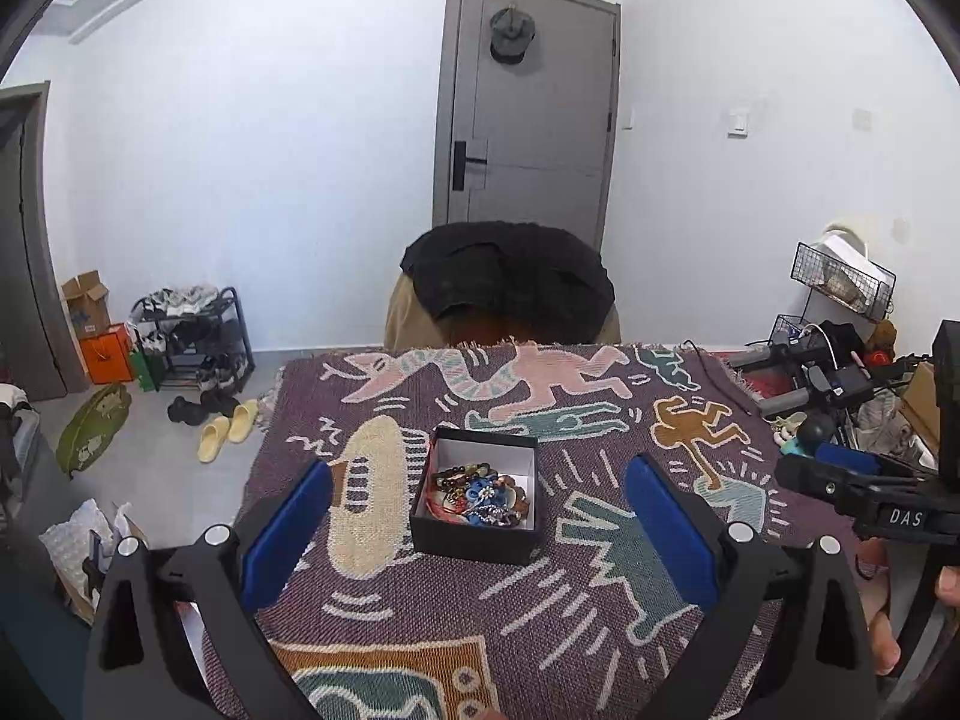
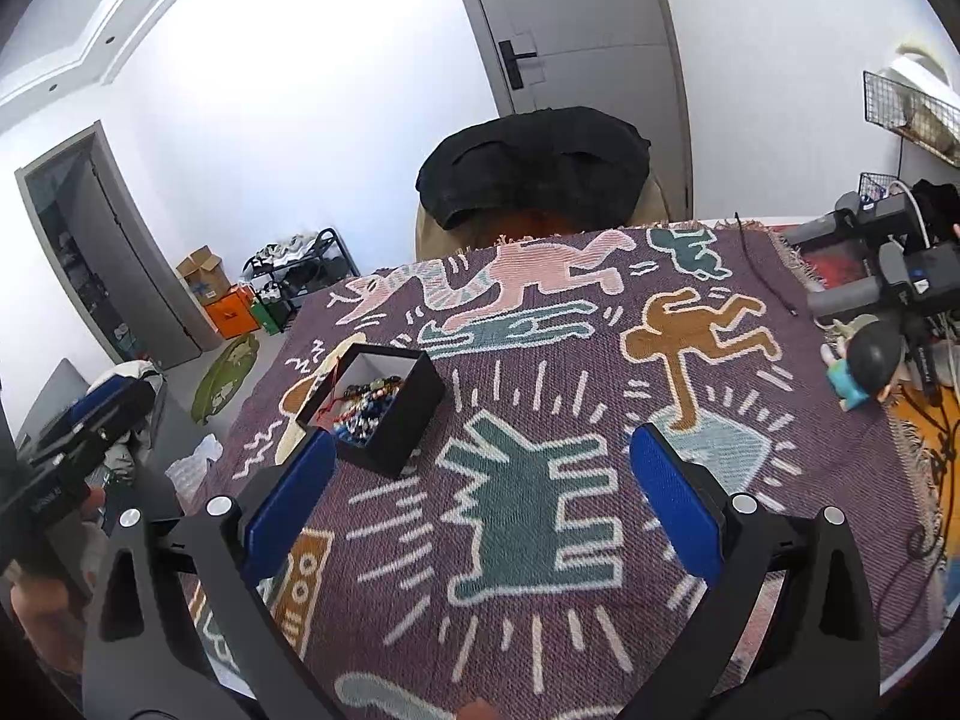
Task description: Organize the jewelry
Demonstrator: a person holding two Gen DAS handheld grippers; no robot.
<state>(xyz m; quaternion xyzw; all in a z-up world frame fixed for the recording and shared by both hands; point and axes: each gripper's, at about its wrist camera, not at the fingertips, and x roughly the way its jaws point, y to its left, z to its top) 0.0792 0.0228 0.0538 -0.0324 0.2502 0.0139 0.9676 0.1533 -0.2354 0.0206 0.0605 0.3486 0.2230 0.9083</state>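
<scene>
A small black box [image 1: 477, 539] with a white inside sits on the patterned purple table cloth [image 1: 600, 600]. A pile of beaded bracelets and other jewelry [image 1: 480, 495] lies in it. My left gripper [image 1: 480, 480] is open and empty, its blue pads on either side of the box and above it. In the right wrist view the box [image 2: 414, 414] stands at the left with the jewelry [image 2: 366, 405] inside. My right gripper [image 2: 480, 462] is open and empty above the cloth [image 2: 780, 450], to the right of the box.
A chair draped with a black jacket [image 1: 510, 276] stands at the table's far edge. Cables, devices and a small figurine [image 2: 864, 366] crowd the table's right side. A shoe rack [image 1: 192, 336], boxes and slippers are on the floor at the left.
</scene>
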